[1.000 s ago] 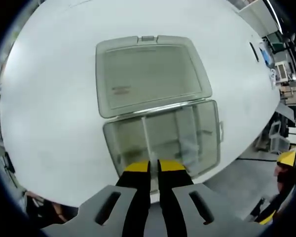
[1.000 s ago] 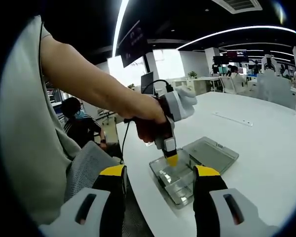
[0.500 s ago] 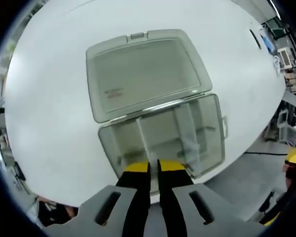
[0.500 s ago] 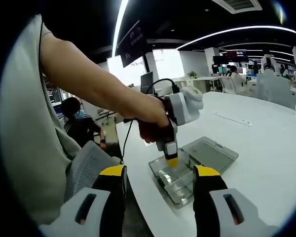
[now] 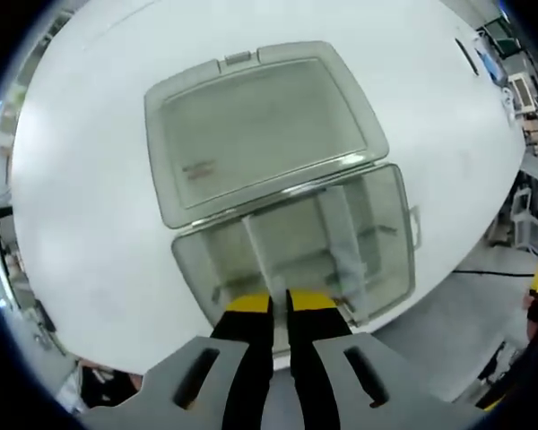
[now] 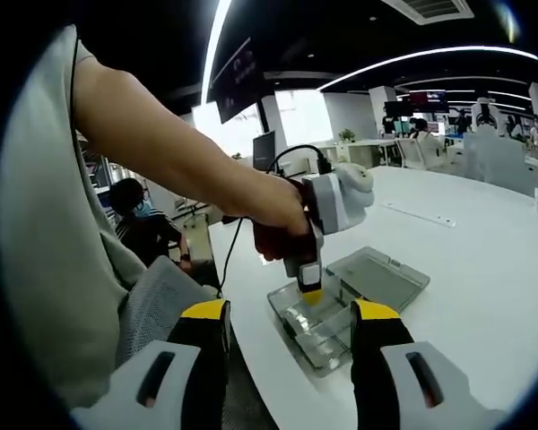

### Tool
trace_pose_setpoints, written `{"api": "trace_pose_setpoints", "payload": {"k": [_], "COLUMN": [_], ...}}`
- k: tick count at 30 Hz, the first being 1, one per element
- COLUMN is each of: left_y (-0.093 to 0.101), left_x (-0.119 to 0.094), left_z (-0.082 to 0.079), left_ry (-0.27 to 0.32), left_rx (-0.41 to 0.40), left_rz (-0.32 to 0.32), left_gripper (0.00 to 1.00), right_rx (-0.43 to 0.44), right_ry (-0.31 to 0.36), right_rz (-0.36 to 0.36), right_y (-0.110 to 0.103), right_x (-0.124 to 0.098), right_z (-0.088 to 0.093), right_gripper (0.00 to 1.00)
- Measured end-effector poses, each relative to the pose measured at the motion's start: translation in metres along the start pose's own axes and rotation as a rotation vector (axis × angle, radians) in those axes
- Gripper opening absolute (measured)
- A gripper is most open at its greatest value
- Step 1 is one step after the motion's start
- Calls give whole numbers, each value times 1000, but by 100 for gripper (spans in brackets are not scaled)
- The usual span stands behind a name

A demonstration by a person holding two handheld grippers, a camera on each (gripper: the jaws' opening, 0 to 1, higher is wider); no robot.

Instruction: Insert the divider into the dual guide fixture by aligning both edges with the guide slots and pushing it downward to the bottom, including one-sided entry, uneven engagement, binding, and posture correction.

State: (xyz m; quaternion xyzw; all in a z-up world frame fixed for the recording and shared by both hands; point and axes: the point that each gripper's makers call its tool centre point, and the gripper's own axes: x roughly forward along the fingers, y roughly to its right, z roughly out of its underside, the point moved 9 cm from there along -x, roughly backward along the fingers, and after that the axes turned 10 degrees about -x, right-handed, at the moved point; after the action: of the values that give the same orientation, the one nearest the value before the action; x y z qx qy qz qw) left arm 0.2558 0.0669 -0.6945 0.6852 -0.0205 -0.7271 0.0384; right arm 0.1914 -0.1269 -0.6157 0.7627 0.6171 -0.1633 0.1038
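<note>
— Where's the left hand-held gripper?
— Jaws nearly closed, perhaps pinching a clear divider, over the open fixture's near edge on the tabletop.
— The right hand-held gripper?
— Wide apart, holding nothing, well back.

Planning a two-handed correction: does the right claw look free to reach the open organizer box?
Probably yes. The right claw is open and apart from the box; only the left claw hangs over the box's near end, so the far end seems free.
</note>
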Motion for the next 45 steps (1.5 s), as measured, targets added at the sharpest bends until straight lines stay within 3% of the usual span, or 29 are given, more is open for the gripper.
{"api": "trace_pose_setpoints", "payload": {"k": [30,39,45], "left_y": [-2,-4,-9], "left_x": [15,15,16], "left_z": [-1,1,2], "left_ry": [-7,13,36], "left_rx": [-13,-31,-63], "left_rz": [-3,18,76], "left_gripper": [2,2,4], "right_rx": [12,13,9], "right_ry": [-11,-10,-6], "right_rz": [1,-1,-2], "right_y": [2,2,2], "right_x": [-1,-1,0], "right_z": [5,4,2], "right_gripper": [50,50,50]}}
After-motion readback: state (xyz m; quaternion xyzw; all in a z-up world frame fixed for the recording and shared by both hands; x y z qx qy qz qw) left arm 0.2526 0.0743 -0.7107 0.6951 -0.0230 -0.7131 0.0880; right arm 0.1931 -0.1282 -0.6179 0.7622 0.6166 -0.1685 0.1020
